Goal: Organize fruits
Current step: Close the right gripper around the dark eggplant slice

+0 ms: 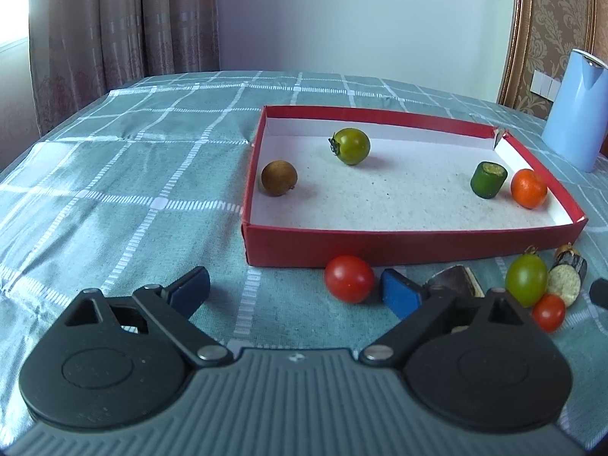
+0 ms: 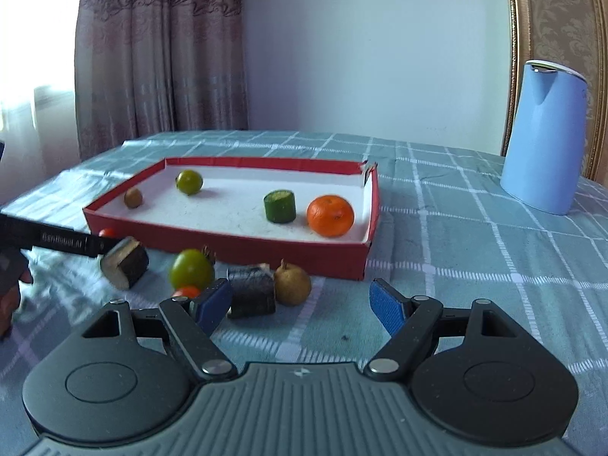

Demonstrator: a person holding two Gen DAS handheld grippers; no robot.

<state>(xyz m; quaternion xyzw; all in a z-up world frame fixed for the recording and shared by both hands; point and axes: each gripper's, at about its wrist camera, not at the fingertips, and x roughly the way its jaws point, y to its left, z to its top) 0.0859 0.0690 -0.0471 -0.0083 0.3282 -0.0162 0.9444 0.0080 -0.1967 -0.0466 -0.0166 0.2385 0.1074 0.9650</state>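
A red box point(image 1: 410, 245) point(image 2: 228, 243) holds a green tomato point(image 1: 350, 146) point(image 2: 189, 181), a brown round fruit point(image 1: 279, 178) point(image 2: 133, 197), a green cut cylinder point(image 1: 488, 180) point(image 2: 279, 206) and an orange point(image 1: 528, 188) point(image 2: 330, 215). In front of the box lie a red tomato point(image 1: 349, 278), a green tomato point(image 1: 526, 280) point(image 2: 190, 269), a small red tomato point(image 1: 548, 312) point(image 2: 187, 291), two dark cut pieces point(image 2: 251, 290) point(image 2: 125, 268) and a brown fruit point(image 2: 292, 283). My left gripper point(image 1: 296, 290) is open and empty beside the red tomato. My right gripper point(image 2: 302, 304) is open and empty near the dark piece.
A light blue kettle point(image 2: 541, 138) point(image 1: 577, 110) stands at the back right on the green checked tablecloth point(image 1: 133, 174). The left gripper's black finger point(image 2: 57, 242) reaches in from the left in the right wrist view. Curtains and a wall are behind.
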